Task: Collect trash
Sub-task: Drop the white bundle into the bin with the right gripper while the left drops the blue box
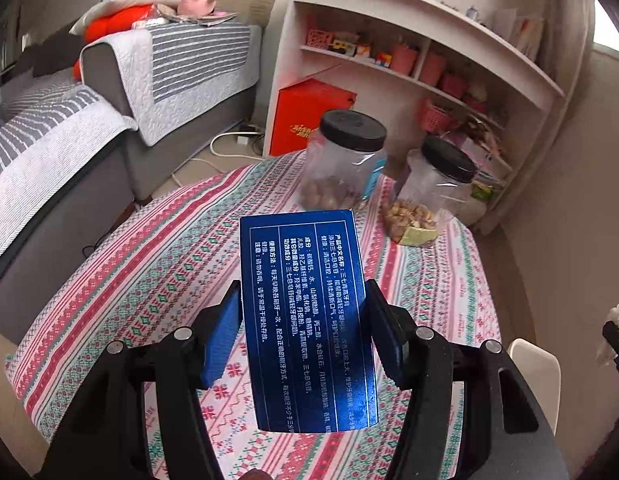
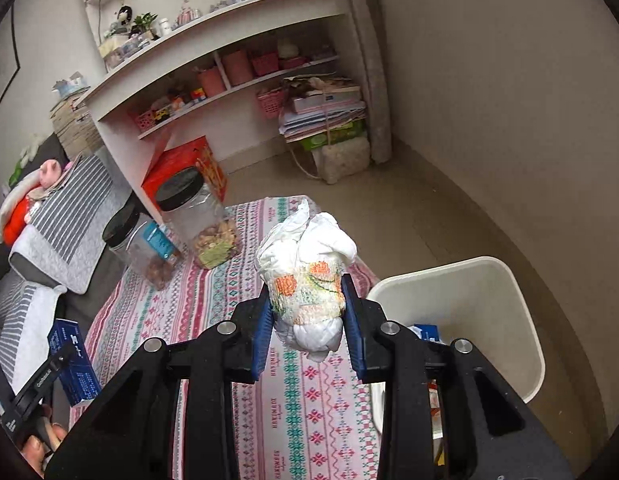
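Beside the tabletop (image 2: 213,320), the white bin (image 2: 505,276) lies just right of the right gripper (image 2: 307,312), whose fingers clamp a crumpled napkin (image 2: 309,272), while the farther left gripper (image 1: 305,328) clamps a blue box (image 1: 305,312) lengthwise.

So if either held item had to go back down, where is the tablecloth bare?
The tablecloth is bare across its near stretch, between the two jars and the grippers. The far end is crowded: jar of dark nuts and jar of pale nuts stand there. The white bin borders the right edge.
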`<state>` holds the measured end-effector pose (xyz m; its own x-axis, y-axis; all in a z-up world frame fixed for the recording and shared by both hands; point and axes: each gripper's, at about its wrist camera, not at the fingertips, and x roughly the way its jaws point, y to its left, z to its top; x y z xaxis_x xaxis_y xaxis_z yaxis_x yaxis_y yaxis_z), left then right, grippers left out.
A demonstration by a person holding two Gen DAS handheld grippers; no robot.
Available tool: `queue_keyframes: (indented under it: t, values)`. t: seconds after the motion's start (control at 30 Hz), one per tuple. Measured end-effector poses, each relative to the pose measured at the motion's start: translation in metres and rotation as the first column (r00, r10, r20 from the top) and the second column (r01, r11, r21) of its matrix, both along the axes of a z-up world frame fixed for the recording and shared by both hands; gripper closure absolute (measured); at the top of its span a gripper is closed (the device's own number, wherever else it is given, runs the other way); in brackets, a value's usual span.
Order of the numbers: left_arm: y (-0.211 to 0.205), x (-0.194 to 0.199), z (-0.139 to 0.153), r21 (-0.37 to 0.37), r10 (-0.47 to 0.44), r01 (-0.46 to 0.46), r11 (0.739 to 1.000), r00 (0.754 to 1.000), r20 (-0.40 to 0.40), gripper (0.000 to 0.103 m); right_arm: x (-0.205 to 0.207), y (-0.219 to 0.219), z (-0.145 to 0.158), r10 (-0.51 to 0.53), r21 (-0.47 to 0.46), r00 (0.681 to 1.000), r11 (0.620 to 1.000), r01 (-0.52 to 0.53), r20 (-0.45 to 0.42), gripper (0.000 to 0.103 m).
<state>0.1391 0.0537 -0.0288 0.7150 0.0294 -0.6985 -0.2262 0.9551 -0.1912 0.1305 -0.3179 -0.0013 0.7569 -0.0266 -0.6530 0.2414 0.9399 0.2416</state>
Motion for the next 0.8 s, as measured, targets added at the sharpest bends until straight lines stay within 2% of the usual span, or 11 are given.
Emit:
queue_keyframes:
  t: [0.3,0.37,0.43,0.53,0.7,0.8]
  values:
    - [-0.05,0.004,-0.008,-0.001,-0.08,0.08,0.997,0.997,0.005,0.044,-0.01,-0.071,-0.009,-0.171,-0.005,0.984,0.985,0.171,-0.045,0.068]
    - [-0.064,0.004,-0.009,-0.004,-0.105,0.105,0.994,0.994,0.007,0.044,-0.013,-0.086,-0.01,-0.197,0.001,0.979,0.98,0.197,-0.055,0.057]
    - [-0.081,0.005,-0.01,-0.005,-0.144,0.144,0.99,0.989,0.011,0.044,-0.018,-0.101,-0.01,-0.226,0.003,0.972,0.974,0.227,-0.057,0.042]
    - [-0.109,0.003,-0.011,0.003,-0.206,0.206,0.979,0.978,0.019,0.044,-0.028,-0.118,-0.006,-0.261,0.02,0.964,0.965,0.262,-0.052,0.029]
    - [-0.171,0.004,-0.014,0.021,-0.33,0.33,0.944,0.944,0.005,0.044,-0.05,-0.143,0.003,-0.315,0.062,0.949,0.947,0.316,-0.015,0.021]
    - [-0.217,0.005,-0.015,0.013,-0.407,0.407,0.913,0.913,-0.004,0.044,-0.063,-0.157,0.01,-0.351,0.089,0.936,0.933,0.349,0.015,0.017]
